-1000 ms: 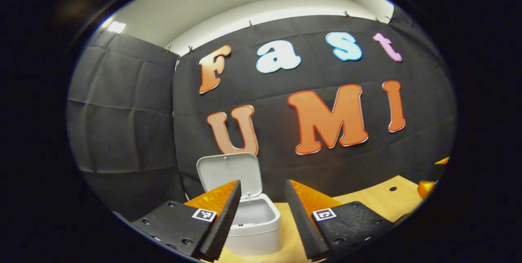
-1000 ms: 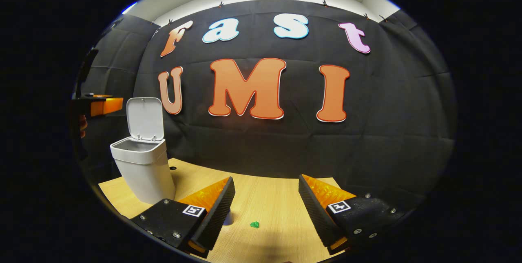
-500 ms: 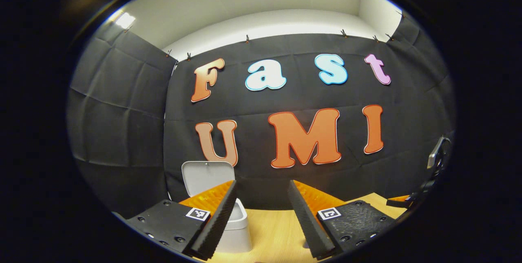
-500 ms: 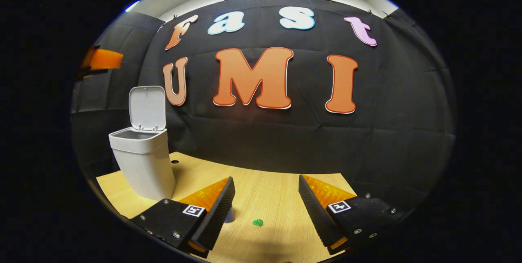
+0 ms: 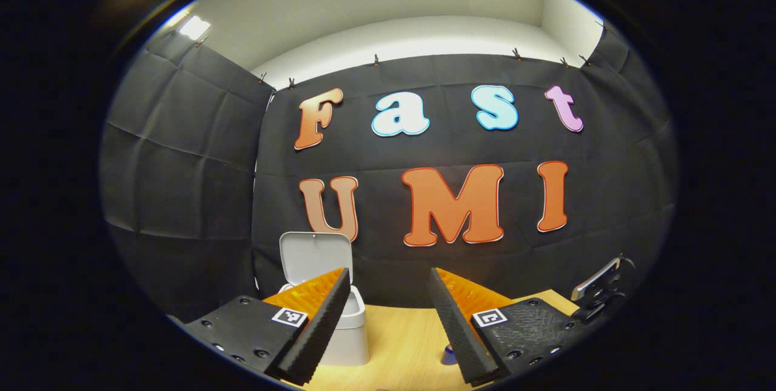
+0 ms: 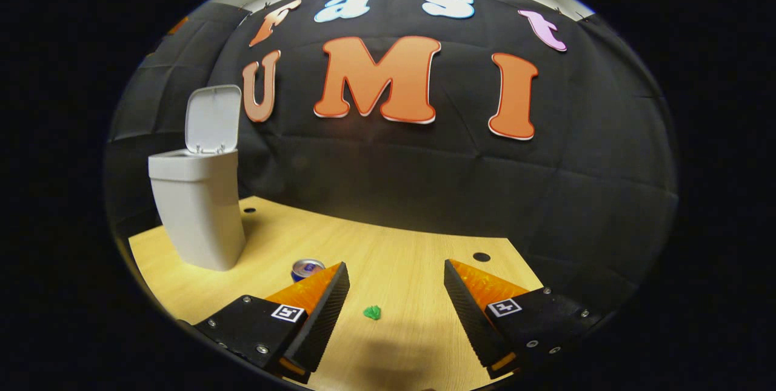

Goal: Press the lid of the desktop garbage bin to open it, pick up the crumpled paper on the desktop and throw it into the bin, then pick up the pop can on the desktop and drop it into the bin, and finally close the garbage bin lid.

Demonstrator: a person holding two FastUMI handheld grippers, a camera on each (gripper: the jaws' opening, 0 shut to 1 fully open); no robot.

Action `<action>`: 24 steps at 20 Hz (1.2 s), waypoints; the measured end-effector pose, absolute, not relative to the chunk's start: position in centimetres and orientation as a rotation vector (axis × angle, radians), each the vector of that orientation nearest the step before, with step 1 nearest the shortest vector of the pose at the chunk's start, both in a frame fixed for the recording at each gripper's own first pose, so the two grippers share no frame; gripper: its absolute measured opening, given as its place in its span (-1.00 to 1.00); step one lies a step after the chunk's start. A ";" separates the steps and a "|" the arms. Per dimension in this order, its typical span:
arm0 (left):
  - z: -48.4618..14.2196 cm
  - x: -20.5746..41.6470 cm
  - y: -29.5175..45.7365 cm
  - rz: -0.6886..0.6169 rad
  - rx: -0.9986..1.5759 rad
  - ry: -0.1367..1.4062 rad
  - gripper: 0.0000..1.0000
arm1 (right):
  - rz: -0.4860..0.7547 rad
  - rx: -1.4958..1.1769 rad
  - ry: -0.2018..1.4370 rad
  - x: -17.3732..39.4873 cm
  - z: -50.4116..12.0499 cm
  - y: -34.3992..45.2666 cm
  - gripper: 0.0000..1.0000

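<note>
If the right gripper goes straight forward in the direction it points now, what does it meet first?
Probably the small green scrap on the desk, lying between the open fingers of the right gripper. Beyond it the way looks free up to the booth wall; depth is unclear.

Right gripper view: pop can (image 6: 307, 269) partly hidden behind the tool's left finger, top showing. Left gripper view: bin (image 5: 350, 330) body half hidden behind the tool's left finger; a small blue object (image 5: 448, 351) nearly hidden beside the right finger.
</note>
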State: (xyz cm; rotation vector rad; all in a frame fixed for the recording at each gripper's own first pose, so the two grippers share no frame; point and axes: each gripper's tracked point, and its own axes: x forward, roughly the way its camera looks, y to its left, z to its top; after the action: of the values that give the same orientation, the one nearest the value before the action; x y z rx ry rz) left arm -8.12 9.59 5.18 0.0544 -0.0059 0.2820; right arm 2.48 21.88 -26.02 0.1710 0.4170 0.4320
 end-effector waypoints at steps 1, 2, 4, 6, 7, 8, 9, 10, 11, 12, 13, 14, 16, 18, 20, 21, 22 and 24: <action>5.1 -8.2 9.6 0.279 0.055 -0.005 0.70 | 0.434 0.157 0.436 2.6 -27.3 22.1 0.87; 5.1 -8.2 9.4 0.277 0.063 0.004 0.70 | 0.438 0.143 0.455 2.8 -28.7 22.4 0.87; 4.0 -8.3 9.3 0.272 0.076 0.038 0.70 | 0.447 0.137 0.498 3.1 -31.2 23.2 0.88; 2.8 -8.1 8.8 0.259 0.069 0.073 0.70 | 0.492 0.142 0.543 3.0 -33.3 25.1 0.88; 2.4 -8.1 8.9 0.259 0.074 0.083 0.70 | 0.506 0.136 0.556 3.2 -34.2 25.9 0.88; 2.5 -8.1 9.0 0.261 0.084 0.089 0.70 | 0.512 0.130 0.568 3.4 -34.9 26.7 0.88; 2.3 -8.2 9.3 0.269 0.095 0.093 0.70 | 0.519 0.128 0.581 3.8 -35.6 27.4 0.88; 2.1 -8.1 9.4 0.271 0.101 0.096 0.70 | 0.525 0.130 0.593 4.1 -36.2 28.0 0.88; 1.7 -8.1 9.4 0.275 0.105 0.102 0.70 | 0.527 0.128 0.607 4.2 -36.9 28.6 0.89; 1.4 -8.0 9.4 0.276 0.109 0.112 0.66 | 0.530 0.127 0.621 4.3 -37.6 29.0 0.89; 0.9 -8.1 9.6 0.279 0.115 0.126 0.66 | 0.530 0.125 0.637 4.2 -38.3 29.4 0.88; 0.7 -8.1 9.6 0.281 0.119 0.134 0.67 | 0.532 0.123 0.659 4.3 -39.0 29.7 0.88; 0.4 -8.2 9.8 0.287 0.128 0.144 0.70 | 0.541 0.128 0.704 3.9 -40.5 30.5 0.86; 0.2 -8.5 10.1 0.299 0.138 0.152 0.66 | 0.552 0.123 0.726 3.7 -41.6 31.3 0.67; -0.2 -8.7 10.6 0.311 0.141 0.167 0.66 | 0.549 0.141 0.737 4.0 -41.6 31.6 0.34; -0.4 -8.8 10.7 0.315 0.140 0.172 0.66 | 0.542 0.146 0.740 4.2 -41.7 31.7 0.14; -0.5 -8.8 10.7 0.317 0.139 0.180 0.70 | 0.535 0.146 0.751 4.0 -41.8 31.5 0.00; -0.8 -8.8 10.7 0.312 0.135 0.183 0.72 | 0.535 0.138 0.755 4.0 -41.9 31.4 -0.37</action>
State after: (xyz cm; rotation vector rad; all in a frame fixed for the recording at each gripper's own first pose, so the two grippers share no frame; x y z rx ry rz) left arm -8.78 10.67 -0.77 0.1350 0.1830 0.3124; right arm 3.98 31.42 -41.89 0.1378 0.7547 0.5347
